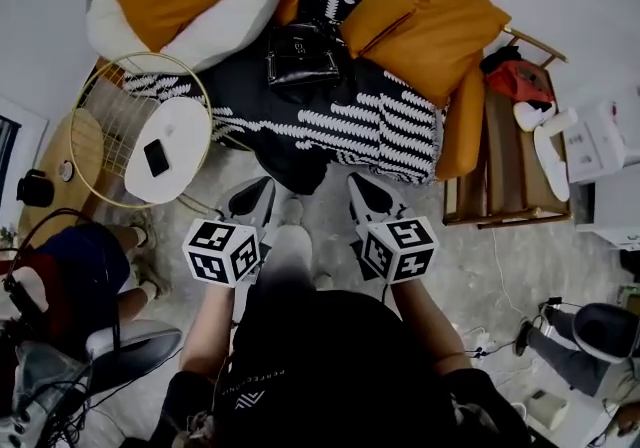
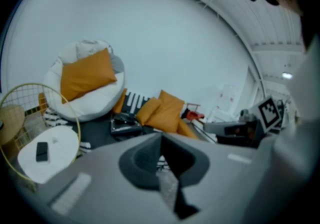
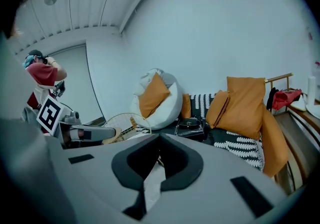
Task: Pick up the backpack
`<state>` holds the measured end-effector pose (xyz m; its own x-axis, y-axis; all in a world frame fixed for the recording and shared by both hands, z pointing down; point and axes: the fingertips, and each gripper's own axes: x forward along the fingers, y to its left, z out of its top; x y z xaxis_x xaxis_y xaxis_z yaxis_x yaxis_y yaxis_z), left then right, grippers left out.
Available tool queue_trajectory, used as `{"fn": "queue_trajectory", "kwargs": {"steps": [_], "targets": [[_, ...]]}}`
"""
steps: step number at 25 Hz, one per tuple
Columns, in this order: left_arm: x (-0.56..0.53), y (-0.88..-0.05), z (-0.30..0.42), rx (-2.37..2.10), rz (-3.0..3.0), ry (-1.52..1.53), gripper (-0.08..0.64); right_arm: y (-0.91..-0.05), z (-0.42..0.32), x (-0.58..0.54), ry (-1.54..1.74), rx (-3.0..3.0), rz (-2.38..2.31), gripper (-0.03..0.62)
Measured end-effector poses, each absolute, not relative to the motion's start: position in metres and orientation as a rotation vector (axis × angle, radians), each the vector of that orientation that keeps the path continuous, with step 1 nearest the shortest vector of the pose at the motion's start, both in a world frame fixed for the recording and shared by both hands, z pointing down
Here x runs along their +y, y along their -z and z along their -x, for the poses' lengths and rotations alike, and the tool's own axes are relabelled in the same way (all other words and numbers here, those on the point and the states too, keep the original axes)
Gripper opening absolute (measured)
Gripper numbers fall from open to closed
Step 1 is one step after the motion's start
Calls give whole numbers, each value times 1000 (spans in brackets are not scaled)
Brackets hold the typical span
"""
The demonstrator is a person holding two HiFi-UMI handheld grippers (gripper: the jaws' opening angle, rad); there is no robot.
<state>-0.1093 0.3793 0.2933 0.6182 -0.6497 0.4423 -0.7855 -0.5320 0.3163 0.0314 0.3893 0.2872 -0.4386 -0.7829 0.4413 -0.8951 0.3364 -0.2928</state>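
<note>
Ahead, backpack [image 1: 303, 53] on patterned blanket [image 1: 390, 131].

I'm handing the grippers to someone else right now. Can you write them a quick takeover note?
Left gripper: shut, empty.
Right gripper: shut, empty.
The black backpack sits on the sofa's patterned throw, between the white beanbag and the orange cushions. It is ahead of both grippers and untouched.
Done: nothing yet.
Left: reach in, open a gripper, grasp the backpack, lift it.

Left tongs [image 1: 258, 192] and right tongs [image 1: 364, 190], both closed, empty
</note>
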Motion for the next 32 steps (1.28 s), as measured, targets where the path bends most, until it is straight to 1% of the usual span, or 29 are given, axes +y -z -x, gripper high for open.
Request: {"fn": "queue_trajectory", "kwargs": {"steps": [9, 13, 18, 26, 32], "targets": [[269, -297, 109, -1098, -2392, -401, 17, -299, -34, 281, -751, -2312, -1579, -2], [228, -301, 116, -1081, -2399, -435, 80, -306, -25, 237, -744, -2282, -1567, -2], [183, -305, 128, -1097, -2376, -423, 97, -316, -24, 193, -748, -2231, -1589, -2], [127, -319, 132, -1131, -2336, -445, 144, -331, -32, 138, -789, -2204, -1574, 6], [90, -336, 123, -1178, -2279, -475, 163, -350, -51, 89, -816, -2193, -1550, 40]]}}
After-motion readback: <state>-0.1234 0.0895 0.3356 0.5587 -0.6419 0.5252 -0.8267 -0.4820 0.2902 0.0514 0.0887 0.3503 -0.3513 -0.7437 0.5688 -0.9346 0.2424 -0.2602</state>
